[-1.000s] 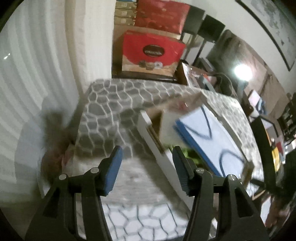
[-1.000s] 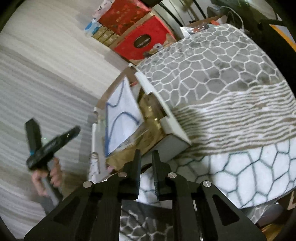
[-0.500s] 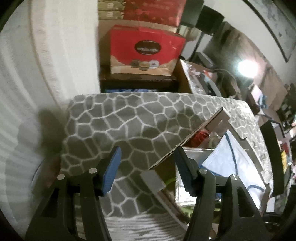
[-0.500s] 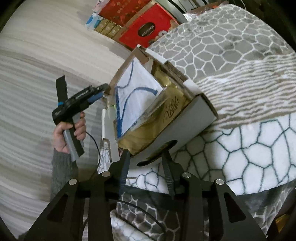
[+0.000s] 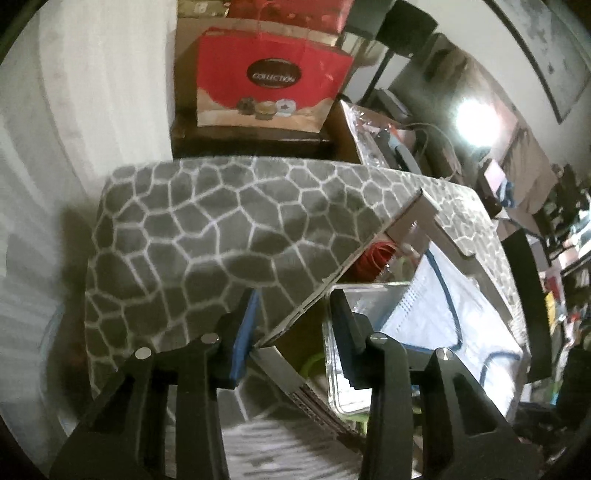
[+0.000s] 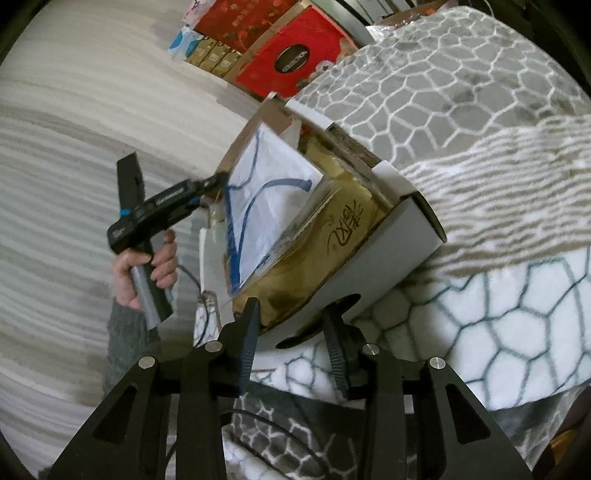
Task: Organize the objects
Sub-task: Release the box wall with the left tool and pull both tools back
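Observation:
A white cardboard box [image 6: 402,236] lies open on a grey honeycomb blanket [image 6: 461,88]. It holds a white and blue mask pack [image 6: 266,199], a gold package [image 6: 332,236], a clear plastic case [image 5: 365,295] and something red [image 5: 376,258]. My left gripper [image 5: 293,299] straddles the raised box flap [image 5: 369,251]. Its jaws are closing, the left pad touches the flap's corner, and the right finger is inside the box. The right wrist view shows a hand holding it at the box's far side. My right gripper [image 6: 291,306] stands open over the box's near corner by the handle cutout.
A red paper bag [image 5: 269,77] and stacked red and gold boxes [image 6: 236,22] stand behind the bed. A white curtain [image 6: 74,110] hangs on the left. Cluttered shelves and a bright lamp [image 5: 472,122] lie to the right. A black cable [image 6: 192,273] trails below the hand.
My left gripper came down onto the box flap and its jaws narrowed. My right gripper went from shut to open, and the box now sits closer to it.

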Motion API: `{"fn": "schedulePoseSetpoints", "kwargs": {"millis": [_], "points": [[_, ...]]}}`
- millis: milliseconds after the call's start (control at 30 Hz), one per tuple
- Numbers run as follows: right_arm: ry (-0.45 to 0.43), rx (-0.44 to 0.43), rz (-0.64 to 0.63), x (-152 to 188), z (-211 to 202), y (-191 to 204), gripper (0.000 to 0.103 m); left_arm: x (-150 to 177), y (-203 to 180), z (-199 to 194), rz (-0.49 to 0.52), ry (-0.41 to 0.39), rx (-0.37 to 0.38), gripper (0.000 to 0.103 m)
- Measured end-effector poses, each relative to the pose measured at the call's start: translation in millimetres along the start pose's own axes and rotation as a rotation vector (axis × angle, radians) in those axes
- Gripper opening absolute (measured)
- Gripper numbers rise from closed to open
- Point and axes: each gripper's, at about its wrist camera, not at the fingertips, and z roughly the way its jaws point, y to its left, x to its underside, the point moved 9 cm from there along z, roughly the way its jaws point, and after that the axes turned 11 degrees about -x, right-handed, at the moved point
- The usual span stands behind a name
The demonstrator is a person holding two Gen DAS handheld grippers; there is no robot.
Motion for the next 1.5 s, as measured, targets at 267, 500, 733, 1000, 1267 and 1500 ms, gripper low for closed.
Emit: {"fn": "schedulePoseSetpoints", "kwargs": {"millis": [267,500,733,1000,1267,1500], "points": [[-0.077,0.093,-0.008,-55,-24,-26,0.036,44,-16,-15,-0.074,0.079,0.026,0.034],[-0.024,0.142,-0.047,-106,-17,-43,0.036,75,-31,-32,-0.108,0.063,0.001,0.037],[0.02,0.188,-0.104,-130,1,-49,0.036,87,-39,-42,-0.134,0.049,0.003,0.038],[0.042,0.243,-0.164,-139,10,-50,0.036,91,-41,-43,-0.13,0.048,0.0,0.038],[0.042,0.263,-0.184,-141,11,-49,0.036,91,-41,-42,-0.106,0.04,-0.014,0.038],[0.034,0.273,-0.197,-140,5,-49,0.036,86,-40,-43,-0.107,0.042,-0.013,0.037]]}}
